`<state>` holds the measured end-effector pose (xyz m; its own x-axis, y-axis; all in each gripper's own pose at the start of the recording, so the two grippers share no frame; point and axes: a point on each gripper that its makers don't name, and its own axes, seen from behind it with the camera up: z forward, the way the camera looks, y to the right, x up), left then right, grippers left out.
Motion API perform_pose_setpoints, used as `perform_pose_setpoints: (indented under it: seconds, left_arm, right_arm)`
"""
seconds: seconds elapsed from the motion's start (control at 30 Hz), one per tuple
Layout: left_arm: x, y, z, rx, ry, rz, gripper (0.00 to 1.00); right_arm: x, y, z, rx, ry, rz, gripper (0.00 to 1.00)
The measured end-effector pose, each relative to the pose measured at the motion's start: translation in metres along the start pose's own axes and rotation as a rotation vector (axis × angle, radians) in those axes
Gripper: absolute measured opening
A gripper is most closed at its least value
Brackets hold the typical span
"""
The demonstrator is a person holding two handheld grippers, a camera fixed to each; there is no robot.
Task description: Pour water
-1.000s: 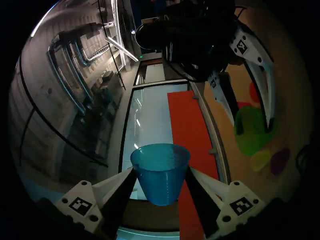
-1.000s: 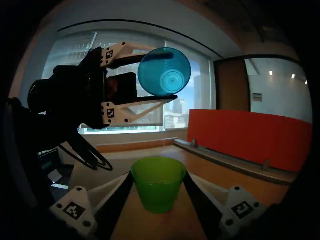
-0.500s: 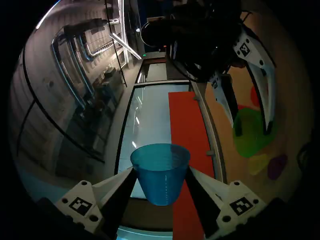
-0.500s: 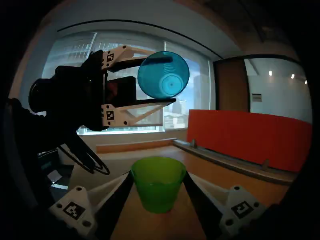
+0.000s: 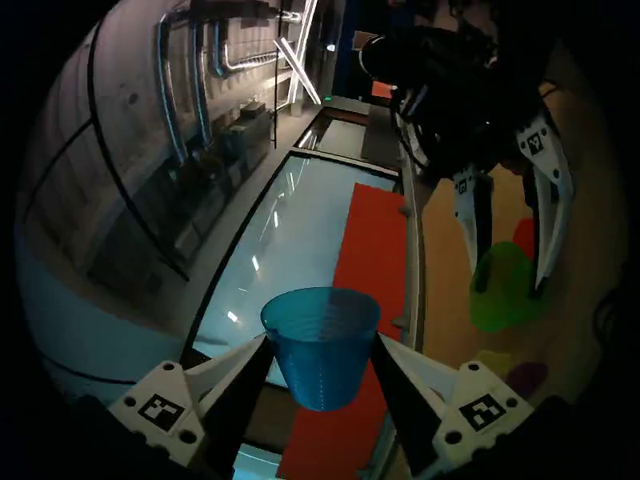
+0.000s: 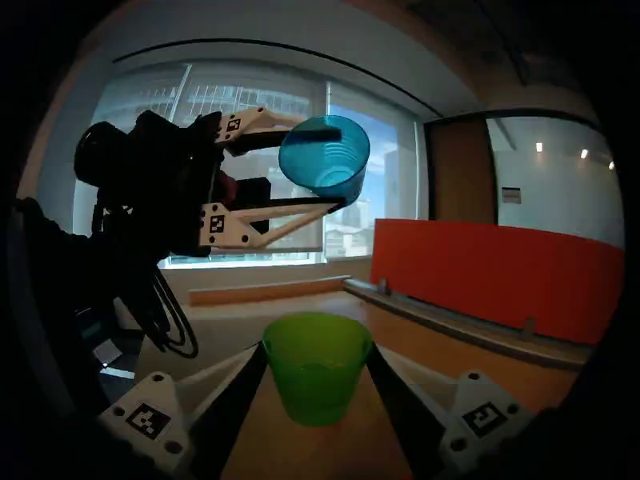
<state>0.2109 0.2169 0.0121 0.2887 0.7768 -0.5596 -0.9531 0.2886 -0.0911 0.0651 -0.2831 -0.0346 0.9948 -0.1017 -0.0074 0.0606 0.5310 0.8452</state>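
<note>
Plastic blue cup [image 6: 324, 164] tilts higher than upright green cup [image 6: 318, 368]; contents hidden.

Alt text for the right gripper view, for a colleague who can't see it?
The right gripper holds an upright green cup at a wooden table; above it, the left gripper holds a tilted blue cup before bright windows.

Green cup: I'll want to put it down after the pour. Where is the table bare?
Bare wood table lies between the green cup and the orange partition, and ahead toward the window. The other side is crowded: the left gripper holds the blue cup overhead, cables hang beneath it.
</note>
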Motion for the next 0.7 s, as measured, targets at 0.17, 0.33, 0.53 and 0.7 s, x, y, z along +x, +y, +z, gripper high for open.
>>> perform_pose_setpoints:
  seconds: [0.17, 0.33, 0.53, 0.7]
  left_arm:
    - [-0.013, -0.007, 0.000, 0.009, -0.023, -0.163, 0.82]
    - [-0.020, -0.011, -0.004, 0.014, -0.027, -0.338, 0.82]
    - [-0.020, -0.016, -0.005, 0.009, -0.011, -0.514, 0.82]
    - [-0.025, -0.020, -0.004, 0.013, -0.009, -0.674, 0.82]
  right_arm:
    - [-0.001, 0.002, -0.003, -0.006, 0.000, 0.001, 0.91]
    - [0.000, 0.005, -0.006, -0.017, 0.004, 0.002, 0.91]
    - [0.003, 0.008, -0.009, -0.026, 0.009, 0.004, 0.91]
    - [0.005, 0.011, -0.011, -0.034, 0.012, 0.005, 0.91]
